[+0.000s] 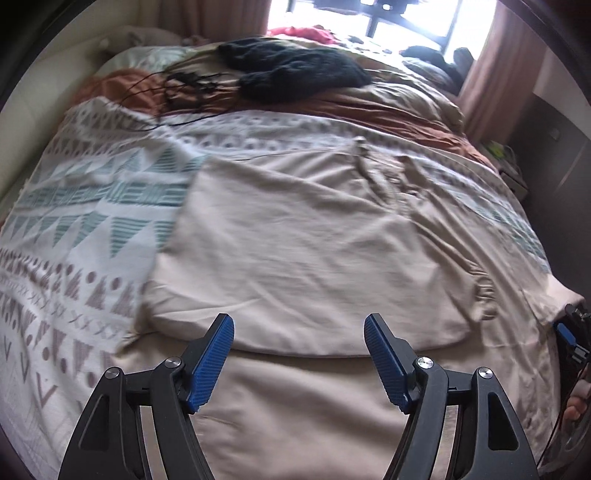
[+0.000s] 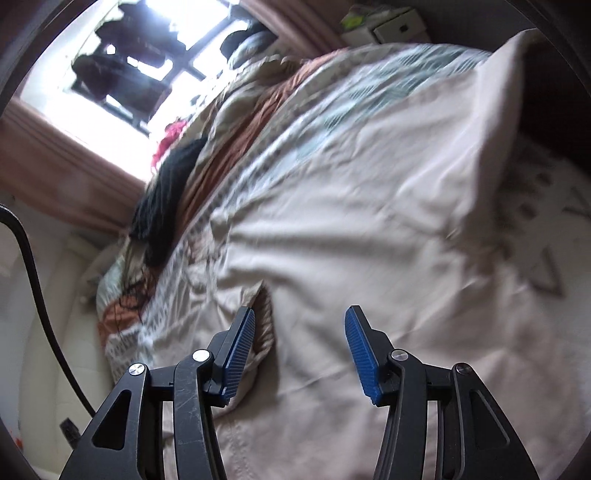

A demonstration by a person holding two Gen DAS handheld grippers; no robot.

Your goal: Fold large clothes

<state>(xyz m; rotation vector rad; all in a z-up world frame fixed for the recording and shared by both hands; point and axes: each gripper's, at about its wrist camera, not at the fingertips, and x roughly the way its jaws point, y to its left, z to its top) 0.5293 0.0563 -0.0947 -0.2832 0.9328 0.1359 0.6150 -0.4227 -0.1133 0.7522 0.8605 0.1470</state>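
Note:
A large beige garment (image 1: 295, 236) lies spread on the patterned bedspread (image 1: 85, 206), with its upper layer folded over the lower one. My left gripper (image 1: 299, 321) hovers above the garment's near part, open, with nothing between its blue pads. In the right wrist view the same beige garment (image 2: 351, 229) fills the middle, and my right gripper (image 2: 301, 312) is held over it, open and empty. The right gripper (image 1: 569, 332) also shows at the right edge of the left wrist view, with a person's hand (image 1: 578, 406) below it.
A black knitted garment (image 1: 295, 70) and thin black cords (image 1: 184, 85) lie on an orange blanket (image 1: 388, 107) farther up the bed. A bright window (image 1: 369, 18) with pink curtains (image 1: 491, 62) is behind. Boxes (image 2: 391, 22) stand on a nightstand. A black cable (image 2: 33, 280) hangs at left.

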